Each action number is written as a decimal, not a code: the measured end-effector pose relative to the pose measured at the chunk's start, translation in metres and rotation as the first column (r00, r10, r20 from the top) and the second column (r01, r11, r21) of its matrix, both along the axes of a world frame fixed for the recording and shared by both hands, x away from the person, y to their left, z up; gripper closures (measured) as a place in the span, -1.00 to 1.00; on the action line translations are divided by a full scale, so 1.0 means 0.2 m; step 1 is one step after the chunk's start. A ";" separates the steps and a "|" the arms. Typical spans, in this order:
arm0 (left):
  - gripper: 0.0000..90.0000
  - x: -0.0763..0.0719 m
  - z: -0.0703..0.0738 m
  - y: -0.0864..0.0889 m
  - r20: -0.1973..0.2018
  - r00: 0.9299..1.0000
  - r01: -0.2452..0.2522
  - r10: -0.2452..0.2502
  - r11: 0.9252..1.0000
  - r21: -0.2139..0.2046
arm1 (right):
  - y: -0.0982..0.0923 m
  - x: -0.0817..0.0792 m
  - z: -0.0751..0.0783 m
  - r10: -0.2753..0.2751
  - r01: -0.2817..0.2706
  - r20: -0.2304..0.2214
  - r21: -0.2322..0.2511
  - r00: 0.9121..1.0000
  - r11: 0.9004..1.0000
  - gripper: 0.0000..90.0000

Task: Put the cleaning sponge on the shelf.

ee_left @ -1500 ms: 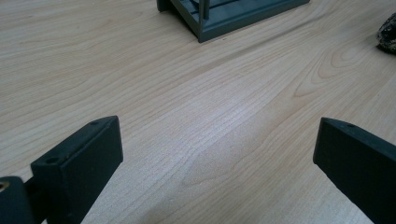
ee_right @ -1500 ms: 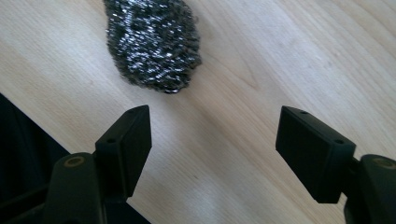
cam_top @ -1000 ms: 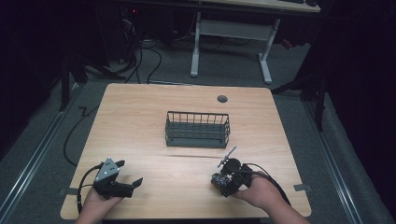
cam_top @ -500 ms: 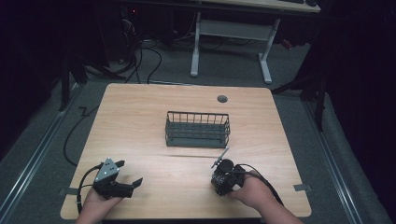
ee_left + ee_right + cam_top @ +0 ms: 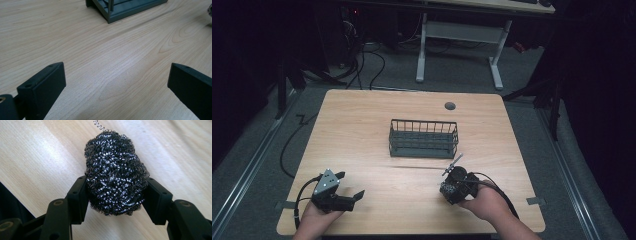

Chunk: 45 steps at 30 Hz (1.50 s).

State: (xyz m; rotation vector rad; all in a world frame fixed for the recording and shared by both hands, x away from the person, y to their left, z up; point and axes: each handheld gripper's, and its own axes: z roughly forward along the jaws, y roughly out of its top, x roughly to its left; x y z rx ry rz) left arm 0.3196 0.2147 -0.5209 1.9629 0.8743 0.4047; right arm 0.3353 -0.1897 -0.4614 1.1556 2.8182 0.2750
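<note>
Gripped a steel-wool scourer in the right gripper near the wire basket; left gripper spread wide over bare table.

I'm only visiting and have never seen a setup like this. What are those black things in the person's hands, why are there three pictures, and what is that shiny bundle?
No robot here: a person holds a two-jawed grasping tool in each hand. The high view comes from a fixed camera above the wooden table. The other two come from small cameras riding on each tool, looking along its jaws.

In the high view the left tool is at the lower left. Its own view shows its jaws wide apart with nothing between them. The right tool is at the lower right, and its own view shows its jaws pressed against both sides of a steel wool scourer.

A dark wire basket stands at the table's middle.
</note>
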 end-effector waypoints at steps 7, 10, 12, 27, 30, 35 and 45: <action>-0.95 0.00 0.00 0.00 0.001 1.000 -0.002 0.002 1.000 -0.002 | -0.05 0.02 0.05 -0.020 0.020 -0.007 -0.002 1.000 1.000 -0.03; -0.95 0.00 0.00 0.00 -0.001 1.000 -0.005 0.005 1.000 -0.005 | -0.06 0.03 0.07 -0.030 0.030 -0.017 -0.007 0.999 1.000 -0.02; -0.95 0.00 0.00 0.00 -0.003 1.000 -0.002 0.002 1.000 -0.002 | -0.07 0.04 0.08 -0.030 0.030 -0.016 -0.008 0.999 1.000 -0.02; -0.95 0.00 0.00 0.01 -0.006 1.000 -0.004 0.004 1.000 0.001 | -0.12 0.15 0.22 -0.080 0.080 -0.026 -0.019 0.996 0.997 -0.01; -0.95 0.00 -0.01 0.01 -0.002 1.000 -0.006 0.006 1.000 0.005 | -0.12 0.18 0.24 -0.087 0.087 -0.026 -0.009 0.996 0.996 -0.01; -0.95 0.00 -0.01 0.01 -0.004 1.000 -0.005 0.005 1.000 0.001 | -0.12 0.24 0.28 -0.106 0.105 -0.041 -0.007 0.994 0.994 -0.01; -0.95 0.00 -0.01 0.01 -0.009 1.000 -0.005 0.005 1.000 -0.001 | -0.09 0.37 0.38 -0.121 0.121 -0.063 -0.008 0.991 0.993 -0.01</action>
